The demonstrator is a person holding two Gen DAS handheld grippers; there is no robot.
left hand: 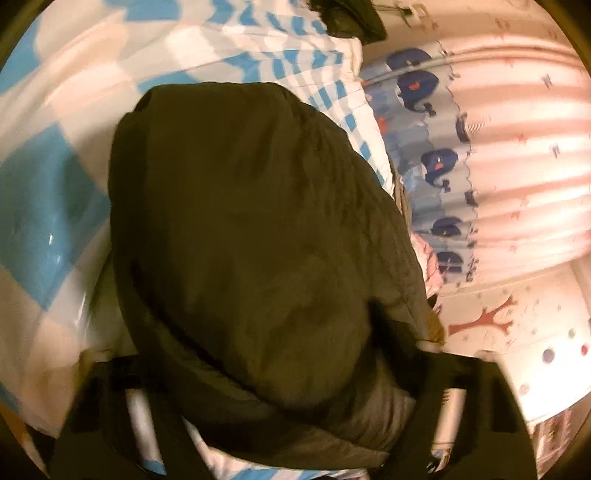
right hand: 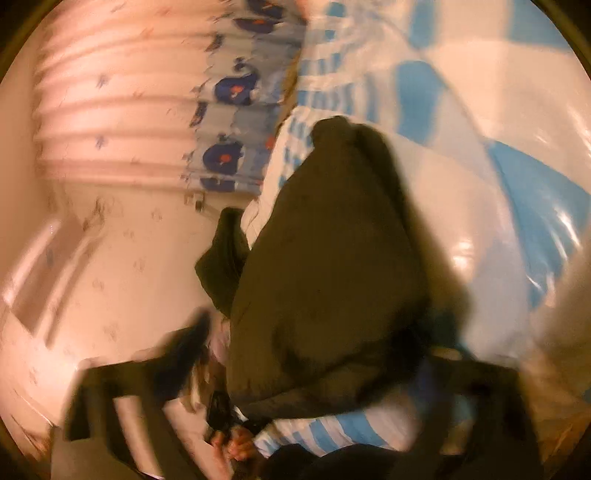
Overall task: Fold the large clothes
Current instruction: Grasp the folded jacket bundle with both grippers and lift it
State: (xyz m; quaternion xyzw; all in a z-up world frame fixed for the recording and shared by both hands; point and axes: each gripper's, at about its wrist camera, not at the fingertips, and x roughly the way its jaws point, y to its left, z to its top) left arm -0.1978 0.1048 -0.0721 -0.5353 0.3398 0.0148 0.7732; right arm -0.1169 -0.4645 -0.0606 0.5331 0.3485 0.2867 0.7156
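Observation:
A dark olive padded jacket point(left hand: 251, 221) lies bunched on a blue-and-white checked bedcover point(left hand: 55, 221). In the left wrist view its near fold fills the gap between my left gripper's point(left hand: 280, 369) fingers, which press on it from both sides. The right wrist view is blurred. There the same jacket point(right hand: 332, 240) bulges up between the fingers of my right gripper point(right hand: 325, 343), which looks shut on its near edge. A loose dark flap point(right hand: 221, 258) hangs off the jacket's left side, past the edge of the bedcover point(right hand: 498, 129).
A pale curtain with blue whales point(left hand: 517, 147) hangs beside the bed, also seen in the right wrist view point(right hand: 110, 110). Another dark piece of cloth point(left hand: 351, 22) lies at the far end of the bed. A white cabinet with a red tree sticker point(left hand: 487, 321) stands close by.

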